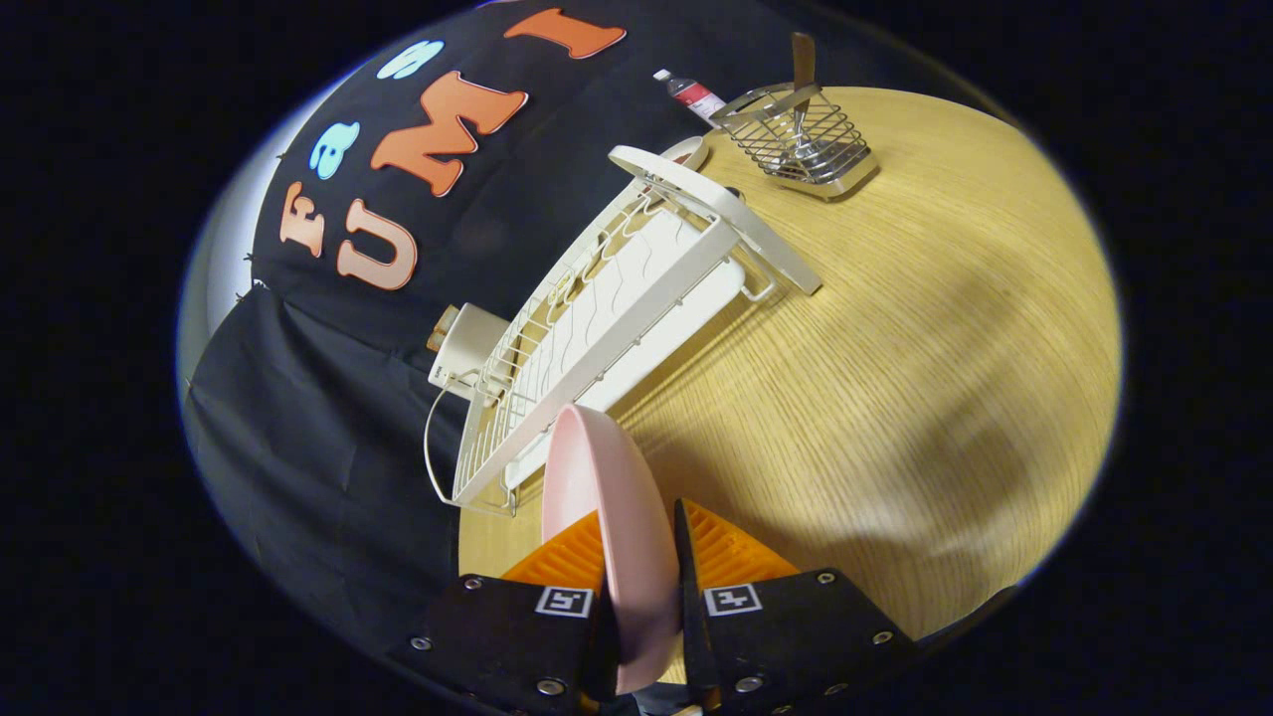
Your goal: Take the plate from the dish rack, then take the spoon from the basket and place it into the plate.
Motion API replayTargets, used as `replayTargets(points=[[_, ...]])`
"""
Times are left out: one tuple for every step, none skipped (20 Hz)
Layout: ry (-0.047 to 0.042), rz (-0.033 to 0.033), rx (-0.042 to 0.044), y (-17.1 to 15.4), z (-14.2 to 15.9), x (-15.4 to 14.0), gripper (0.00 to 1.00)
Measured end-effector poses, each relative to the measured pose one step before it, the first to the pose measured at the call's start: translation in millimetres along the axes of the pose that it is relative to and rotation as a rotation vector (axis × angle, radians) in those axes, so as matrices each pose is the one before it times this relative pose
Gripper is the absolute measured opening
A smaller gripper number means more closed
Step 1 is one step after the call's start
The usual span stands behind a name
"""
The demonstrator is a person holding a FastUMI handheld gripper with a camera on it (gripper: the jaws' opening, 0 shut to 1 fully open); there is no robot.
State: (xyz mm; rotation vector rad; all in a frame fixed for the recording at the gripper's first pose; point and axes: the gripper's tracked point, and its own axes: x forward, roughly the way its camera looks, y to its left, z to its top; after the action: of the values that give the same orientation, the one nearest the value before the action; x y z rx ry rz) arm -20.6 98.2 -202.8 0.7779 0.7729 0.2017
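Now hand-held gripper [641, 557] clenched on pink plate [607, 497], both fingers pressing its faces; plate held on edge, out of dish rack [597, 328], above wooden bench [895, 348]. Rack just ahead, slightly left, long axis running away from fingers. Open bench ahead-right looks the likely set-down spot. Wire basket [801, 139] far beyond, past rack's far end, spoon [802, 70] upright inside. Bottle [691, 92] behind basket. White box [467, 343] left of rack.

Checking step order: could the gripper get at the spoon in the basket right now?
Probably not: the gripper is shut on the pink plate, and the spoon stands in the basket far beyond across the table.
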Motion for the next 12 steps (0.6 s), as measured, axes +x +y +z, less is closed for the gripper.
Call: replayTargets(points=[[-0.01227, -0.01059, -0.02085, -3.7, 4.47, 2.19, 0.29], [-0.00537, -0.02429, -0.03234, -7.15, 2.43, -2.48, 0.3], [-0.01605, -0.02226, -0.03362, -5.76, 4.11, -3.61, 0.36], [-0.01561, -0.02013, -0.03165, -4.5, 6.47, -5.51, 0.39], [-0.02423, -0.01044, -0.03214, -2.74, 7.99, -5.2, 0.48], [-0.02837, -0.01777, -0.02952, -5.62, 10.15, -5.92, 0.56], [-0.03401, -0.01931, -0.02677, -6.49, 11.27, -5.57, 0.65], [-0.03557, -0.02575, -0.03154, -9.58, 13.44, -4.52, 0.7], [-0.04234, -0.02723, -0.02779, -10.33, 12.82, -4.05, 0.79], [-0.04478, -0.02132, -0.02305, -10.39, 15.63, -3.2, 0.81], [-0.04928, -0.03127, -0.02599, -11.3, 15.22, -3.18, 0.86], [-0.04924, -0.03746, -0.0318, -13.87, 15.69, -0.14, 0.89]])
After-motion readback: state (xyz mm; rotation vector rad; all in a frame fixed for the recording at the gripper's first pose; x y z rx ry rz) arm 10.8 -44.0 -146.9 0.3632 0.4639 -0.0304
